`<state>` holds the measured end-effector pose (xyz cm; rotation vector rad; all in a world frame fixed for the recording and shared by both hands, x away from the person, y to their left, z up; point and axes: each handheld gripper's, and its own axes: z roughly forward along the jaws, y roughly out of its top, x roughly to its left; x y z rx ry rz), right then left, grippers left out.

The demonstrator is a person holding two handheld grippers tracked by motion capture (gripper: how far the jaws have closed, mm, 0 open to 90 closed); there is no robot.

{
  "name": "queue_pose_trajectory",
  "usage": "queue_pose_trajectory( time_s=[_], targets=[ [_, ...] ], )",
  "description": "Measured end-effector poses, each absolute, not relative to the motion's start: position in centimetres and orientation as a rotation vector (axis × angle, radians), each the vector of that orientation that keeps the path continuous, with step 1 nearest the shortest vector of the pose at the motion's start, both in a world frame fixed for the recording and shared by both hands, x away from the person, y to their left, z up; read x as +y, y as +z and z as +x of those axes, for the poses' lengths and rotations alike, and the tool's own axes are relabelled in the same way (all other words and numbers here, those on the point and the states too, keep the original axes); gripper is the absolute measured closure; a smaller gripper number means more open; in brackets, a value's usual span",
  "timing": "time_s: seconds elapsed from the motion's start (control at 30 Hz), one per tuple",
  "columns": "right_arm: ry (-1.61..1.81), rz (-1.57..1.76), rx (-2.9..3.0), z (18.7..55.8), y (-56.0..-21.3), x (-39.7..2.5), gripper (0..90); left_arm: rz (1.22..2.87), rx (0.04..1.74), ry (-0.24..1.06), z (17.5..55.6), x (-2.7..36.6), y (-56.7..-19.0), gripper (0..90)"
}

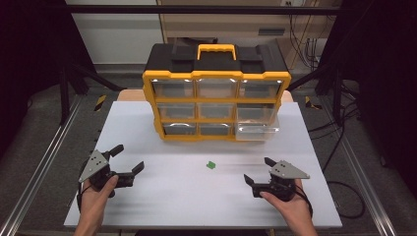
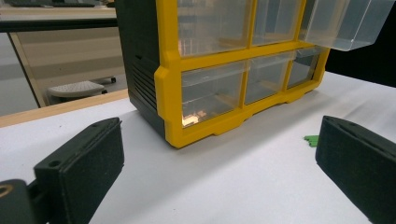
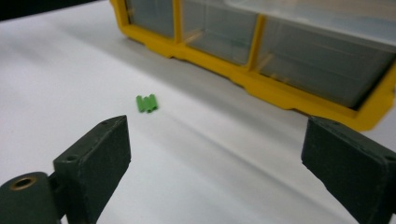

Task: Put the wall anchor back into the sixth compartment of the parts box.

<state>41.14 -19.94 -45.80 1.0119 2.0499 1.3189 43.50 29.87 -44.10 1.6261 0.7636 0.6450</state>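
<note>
The right gripper [image 1: 256,170] and left gripper [image 1: 129,158] rest on the white table [image 1: 167,196], jaws spread wide, holding nothing. Between them — just ahead — lies the small green plastic connector [image 1: 211,165]; beyond stands the yellow-and-black drawer cabinet [image 1: 216,78], its lower-right clear drawer [image 1: 255,129] pulled out.

**What We Can't See Well**

The small green part [image 1: 211,165] on the worktop [image 1: 147,196] is too tiny in the high view to tell its shape. In the left gripper view it peeks out from behind one black jaw, so most of it is hidden. In the right gripper view it looks a bit fuzzy.

The yellow and black drawer cabinet [image 2: 168,84] is cut off at the top in both gripper views. What lies inside its clear drawers is too blurry to tell.

The pulled-out clear drawer [image 2: 348,23] runs off the top edge of the left gripper view.

The person's arms are cut off at the bottom of the high view.
</note>
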Motion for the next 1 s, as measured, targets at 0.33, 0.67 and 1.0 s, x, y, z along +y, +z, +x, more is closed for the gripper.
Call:
queue_pose_trajectory(
  time_s=[0.33, 0.67, 1.0],
  targets=[
    [1.281, 0.986, 2.22, 42.7, -45.0, -14.8, 14.5, 1.622, 0.764, 0.632, 43.6, 29.9, -44.1, 1.3],
    [1.202, 0.958, 2.31, 44.5, -45.1, -11.0, 12.3, 1.622, 0.766, 0.628, 43.6, 29.9, -44.1, 1.3],
    [1.141, 0.966, 2.369, 46.2, -45.4, -9.1, 30.4, 1.621, 0.766, 0.618, 43.7, 29.9, -44.1, 1.3]
  ],
)
